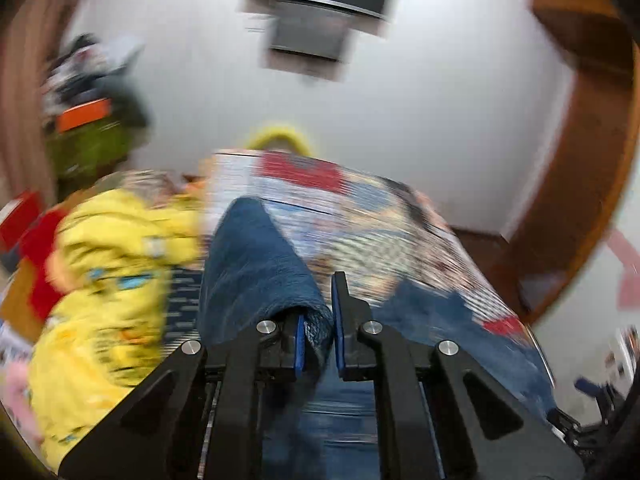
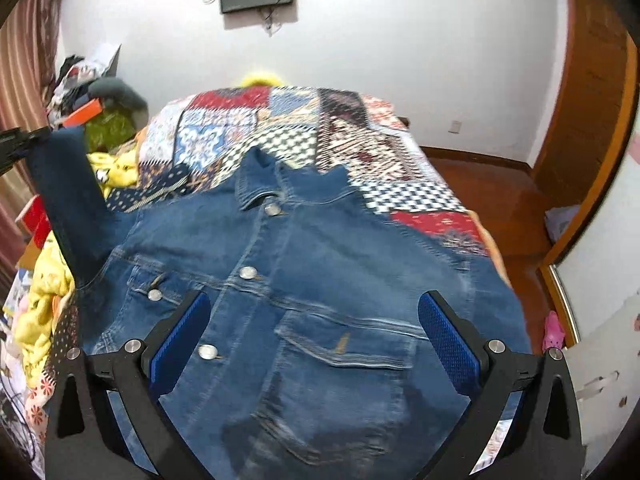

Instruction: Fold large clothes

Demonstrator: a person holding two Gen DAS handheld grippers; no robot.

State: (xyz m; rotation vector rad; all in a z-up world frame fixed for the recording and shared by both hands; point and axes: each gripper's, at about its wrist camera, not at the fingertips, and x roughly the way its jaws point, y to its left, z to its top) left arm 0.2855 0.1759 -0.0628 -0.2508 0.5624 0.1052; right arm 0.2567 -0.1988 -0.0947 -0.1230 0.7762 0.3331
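Denim: the blue button-front jacket (image 2: 280,300) lies spread on the patchwork-quilted bed (image 2: 360,148), barely folded; left hand-held gripper (image 1: 318,320) clamps its dark blue sleeve (image 1: 252,264), right hand-held gripper (image 2: 314,344) hovers, fingers apart.

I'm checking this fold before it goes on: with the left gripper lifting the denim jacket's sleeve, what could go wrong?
1. The left gripper pinches only a narrow bunch of the sleeve, so the denim might slip out mid-swing.
2. The right gripper hovers open above the jacket, so nothing pins the body; pulling the sleeve could drag it askew on the quilt.
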